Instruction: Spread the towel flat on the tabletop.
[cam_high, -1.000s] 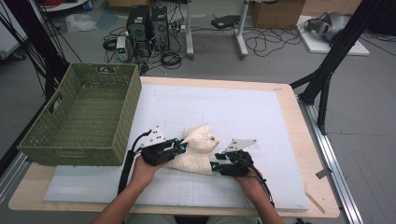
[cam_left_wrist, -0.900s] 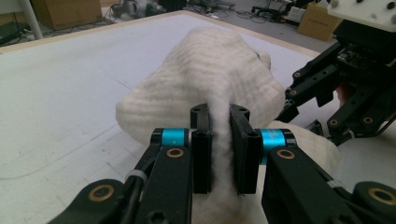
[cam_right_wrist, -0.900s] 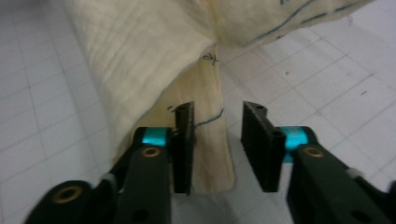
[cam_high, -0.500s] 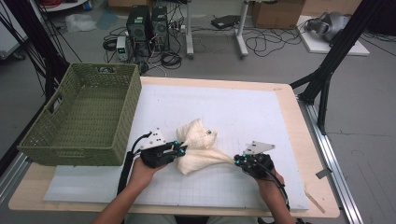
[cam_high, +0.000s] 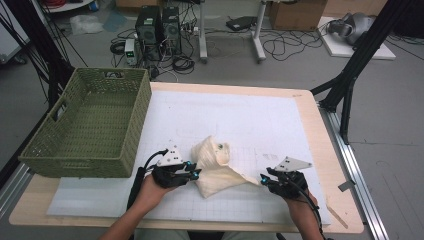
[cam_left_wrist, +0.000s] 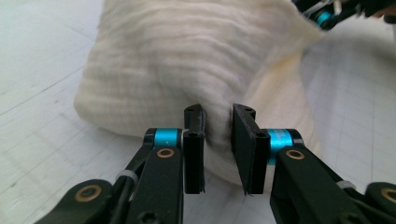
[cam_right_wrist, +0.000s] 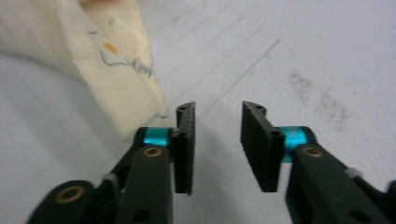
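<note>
Cream muslin cloth lies bunched near the table's front edge. Your left gripper has a fold between jaws just loosening; your right gripper, jaws just parted and empty, sits beside the cloth's stretched corner, likely released for spreading.

Cream cloth bunched on white mat over tabletop. Left gripper at cloth's left edge, right gripper at its stretched-out right corner. Green woven basket sits far left.
</note>
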